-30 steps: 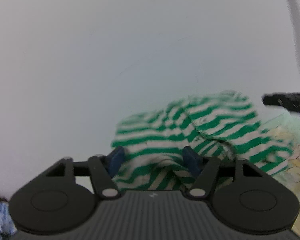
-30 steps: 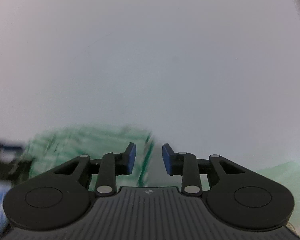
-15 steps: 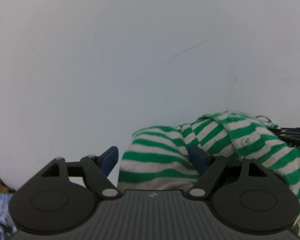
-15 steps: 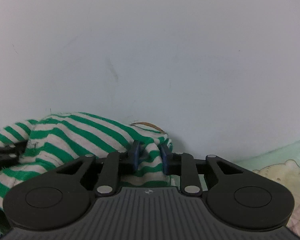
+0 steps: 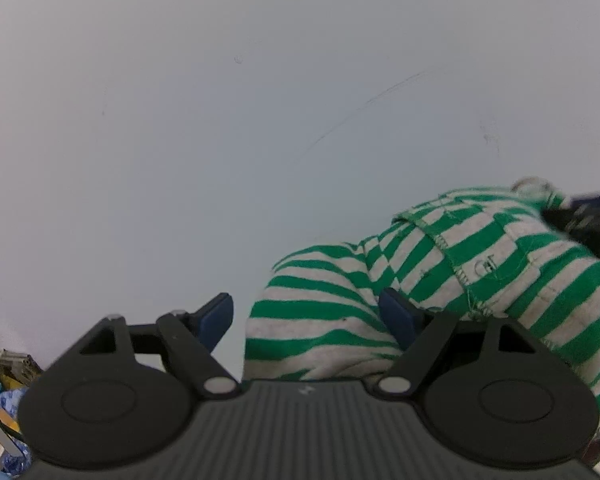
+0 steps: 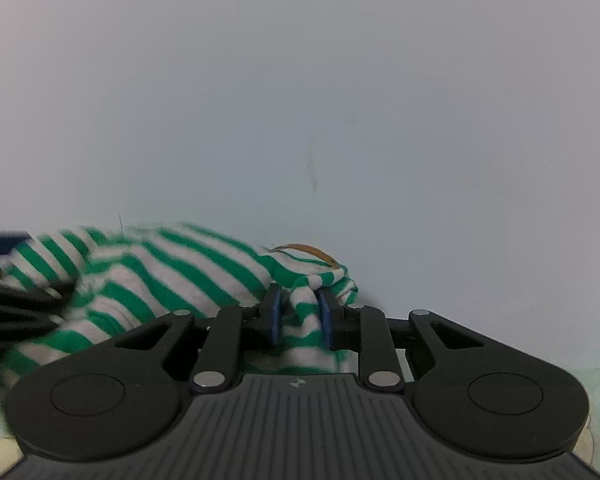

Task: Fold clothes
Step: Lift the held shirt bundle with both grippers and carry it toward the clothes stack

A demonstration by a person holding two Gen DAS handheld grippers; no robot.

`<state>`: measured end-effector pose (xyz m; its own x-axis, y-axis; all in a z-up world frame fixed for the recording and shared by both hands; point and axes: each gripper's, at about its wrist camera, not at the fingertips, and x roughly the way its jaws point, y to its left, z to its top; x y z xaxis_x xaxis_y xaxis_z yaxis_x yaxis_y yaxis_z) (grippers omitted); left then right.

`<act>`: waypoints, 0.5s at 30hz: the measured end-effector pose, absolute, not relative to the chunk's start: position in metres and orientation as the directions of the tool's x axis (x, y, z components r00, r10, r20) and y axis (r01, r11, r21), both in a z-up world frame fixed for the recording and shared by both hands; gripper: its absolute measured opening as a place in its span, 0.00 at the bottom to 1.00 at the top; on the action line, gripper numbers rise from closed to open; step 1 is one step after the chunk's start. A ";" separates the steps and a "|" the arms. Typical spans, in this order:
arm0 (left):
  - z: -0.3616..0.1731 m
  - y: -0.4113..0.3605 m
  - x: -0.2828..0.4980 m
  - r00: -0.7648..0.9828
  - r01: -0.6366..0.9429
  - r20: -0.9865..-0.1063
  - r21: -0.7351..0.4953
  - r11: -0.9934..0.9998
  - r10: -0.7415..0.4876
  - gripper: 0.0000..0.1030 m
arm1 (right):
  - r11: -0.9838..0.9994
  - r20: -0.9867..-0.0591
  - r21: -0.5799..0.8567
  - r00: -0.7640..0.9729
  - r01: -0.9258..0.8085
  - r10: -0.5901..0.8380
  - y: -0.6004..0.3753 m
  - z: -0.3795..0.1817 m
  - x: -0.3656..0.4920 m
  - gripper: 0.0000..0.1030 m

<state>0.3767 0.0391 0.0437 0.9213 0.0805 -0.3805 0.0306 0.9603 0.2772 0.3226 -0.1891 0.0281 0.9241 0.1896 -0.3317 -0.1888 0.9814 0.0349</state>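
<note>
A pale wall (image 6: 300, 100) fills most of both views, and against it a green-and-white striped garment (image 5: 480, 264) is held up, bunched and sagging, between the two tools. Its long axis runs roughly side to side from one pair of tongs to the other: in the left wrist view the cloth stretches off to the right, where a dark shape at the frame edge is probably the other tool (too blurred to be sure), and in the right wrist view it stretches off to the left.

The right tongs (image 6: 300, 316) are closed nearly together on a gathered corner of the garment, the striped cloth pinched between the blue pads. The left tongs (image 5: 312, 316) stand wide apart; a fold of the cloth lies between them, against the right-hand pad (image 5: 398, 316) and clear of the left one, so it rests there and is not clamped.

So the fabric already sits inside the left tongs' gap, off-centre towards the right side. Any closing there would, I judge, catch the fold only if it stays between the pads. How far the folding has come, the bunched cloth does not settle.
</note>
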 end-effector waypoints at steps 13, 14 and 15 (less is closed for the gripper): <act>0.055 0.050 0.367 0.916 0.078 -0.398 0.304 0.949 0.052 0.86 | 0.997 -0.399 0.007 0.914 -0.076 0.073 -0.209 0.024 0.281 0.25; 0.060 0.053 0.362 0.914 0.073 -0.401 0.293 0.953 0.053 0.86 | 0.998 -0.371 0.033 0.926 -0.056 0.064 -0.214 0.032 0.273 0.25; 0.064 0.055 0.359 0.913 0.067 -0.404 0.281 0.958 0.054 0.86 | 0.997 -0.345 0.055 0.936 -0.048 0.064 -0.218 0.040 0.264 0.25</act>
